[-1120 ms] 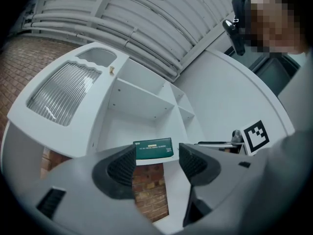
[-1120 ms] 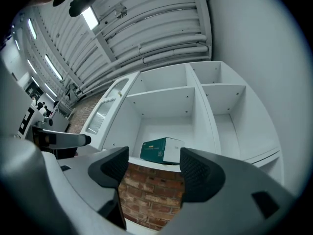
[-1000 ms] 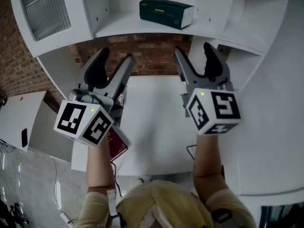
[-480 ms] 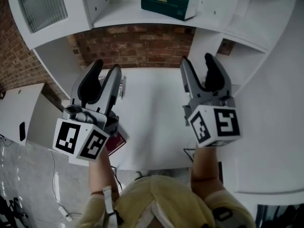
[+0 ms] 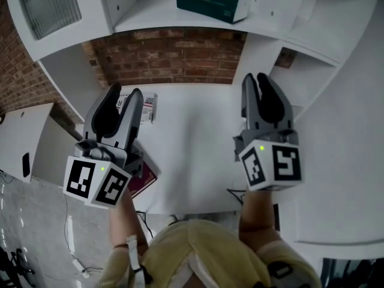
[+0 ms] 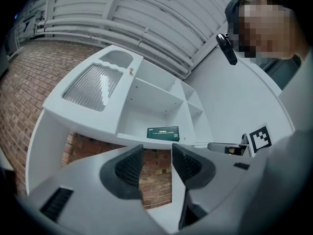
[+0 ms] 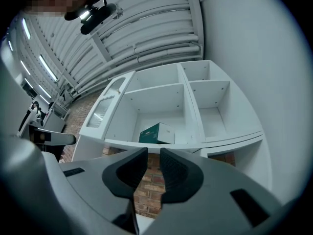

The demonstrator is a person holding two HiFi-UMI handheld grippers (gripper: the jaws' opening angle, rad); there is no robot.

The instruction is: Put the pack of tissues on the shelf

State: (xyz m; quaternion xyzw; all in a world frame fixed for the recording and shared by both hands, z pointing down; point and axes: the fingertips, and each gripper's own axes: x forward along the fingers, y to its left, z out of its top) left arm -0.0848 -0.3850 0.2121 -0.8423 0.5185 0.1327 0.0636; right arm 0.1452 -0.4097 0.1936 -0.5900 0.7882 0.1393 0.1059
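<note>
The pack of tissues (image 5: 213,2), a dark green box with a white end, lies on the white shelf (image 5: 150,26); it also shows in the left gripper view (image 6: 163,133) and the right gripper view (image 7: 156,133). Both grippers hang well below the shelf, over the white table (image 5: 192,155). My left gripper (image 5: 125,96) (image 6: 157,155) has just been closing; a gap remains and nothing is between its jaws. My right gripper (image 5: 255,80) (image 7: 153,155) has also just been closing to a narrow gap, with nothing in it.
A small printed packet (image 5: 150,107) lies on the table beyond the left gripper, and a dark red book (image 5: 145,182) sticks out under it. A brick wall (image 5: 174,59) backs the table. The shelf unit has a frosted panel (image 5: 48,5) at the left and bare compartments (image 7: 210,111) at the right.
Both grippers have sunk and drawn back from the shelf. Their jaws stood wide apart a second ago and are now much closer together, the right pair almost touching.
</note>
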